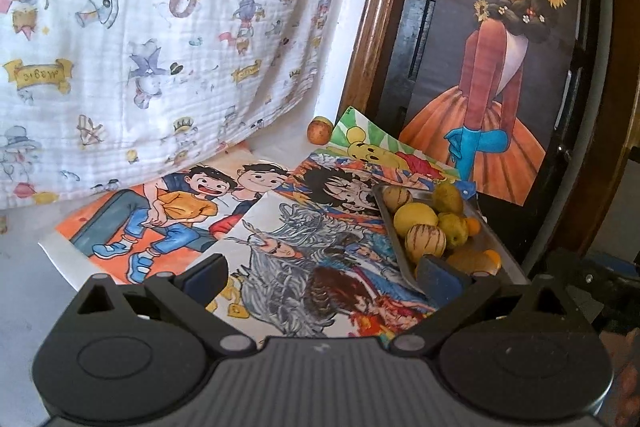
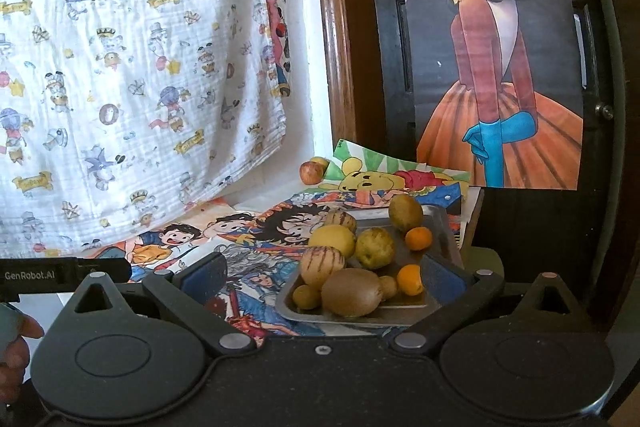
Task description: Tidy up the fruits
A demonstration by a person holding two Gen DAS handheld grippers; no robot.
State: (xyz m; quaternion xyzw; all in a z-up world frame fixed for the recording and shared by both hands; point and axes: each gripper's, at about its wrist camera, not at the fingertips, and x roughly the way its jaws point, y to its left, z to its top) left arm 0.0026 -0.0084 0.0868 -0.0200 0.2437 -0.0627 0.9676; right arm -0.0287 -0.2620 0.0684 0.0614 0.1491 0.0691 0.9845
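A metal tray (image 2: pixel 360 319) holds a pile of fruit: a brown kiwi (image 2: pixel 351 291) at the front, a striped pepino melon (image 2: pixel 322 265), a lemon (image 2: pixel 332 239), a green-yellow fruit (image 2: pixel 375 247) and two small oranges (image 2: pixel 419 238). My right gripper (image 2: pixel 324 277) is open just in front of the tray, holding nothing. A reddish apple (image 2: pixel 312 171) lies apart by the wall, with a second fruit partly hidden behind it. My left gripper (image 1: pixel 322 277) is open and empty over the drawings, with the tray (image 1: pixel 492 235) to its right and the apple (image 1: pixel 319 130) far ahead.
Colourful cartoon drawings (image 1: pixel 180 211) cover the surface. A printed white cloth (image 1: pixel 160 27) hangs at the back left. A dark wooden door with a poster of a girl (image 2: pixel 492 67) stands right behind the tray. The left gripper's body (image 2: pixel 60 275) and a hand (image 2: pixel 16 339) show at the left edge.
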